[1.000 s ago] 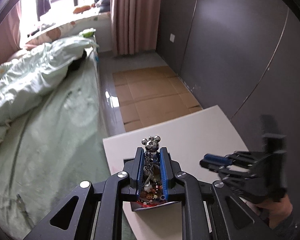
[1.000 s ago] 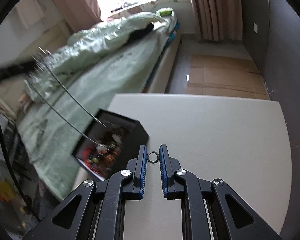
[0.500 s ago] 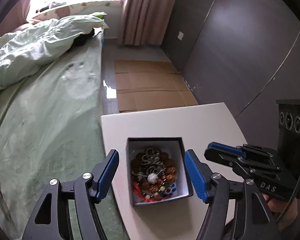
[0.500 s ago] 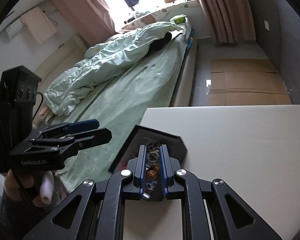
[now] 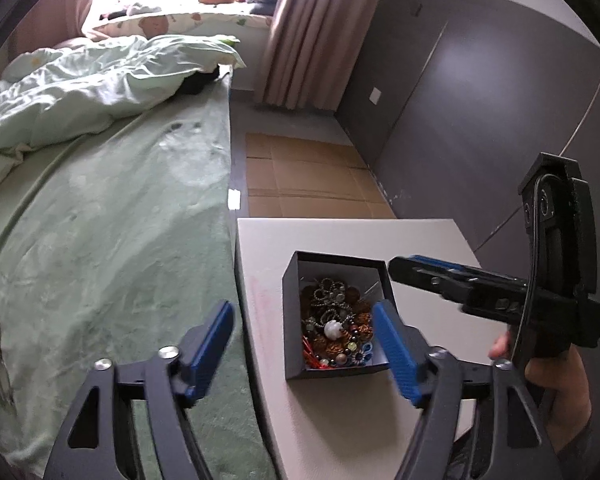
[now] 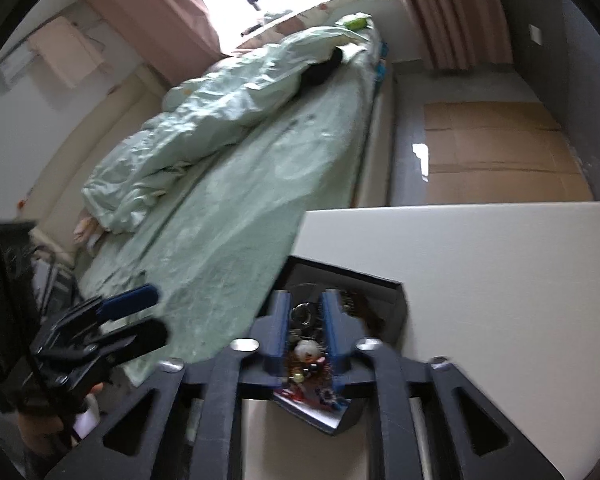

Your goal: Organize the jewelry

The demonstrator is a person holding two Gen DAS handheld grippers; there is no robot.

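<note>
A black box (image 5: 292, 320) with a white inside stands on the white table (image 5: 340, 240) near its left edge. It holds a heap of beads and chains (image 5: 332, 328). My left gripper (image 5: 304, 344) is open and empty, above the table's left edge beside the box. My right gripper (image 6: 305, 314) is shut on a small silver ring (image 6: 302, 314) and hangs right over the box (image 6: 384, 304). In the left wrist view the right gripper (image 5: 404, 270) shows side-on at the box's far right corner.
A bed with a green cover (image 5: 100, 220) and a bunched quilt (image 5: 80, 88) runs along the table's left side. Flattened cardboard (image 5: 312, 176) lies on the floor beyond the table. A dark wall (image 5: 480, 100) is on the right.
My left gripper let the bear charm drop into the box, opened wide and drew back to the left. My right gripper carried the ring from the bare table to over the box.
</note>
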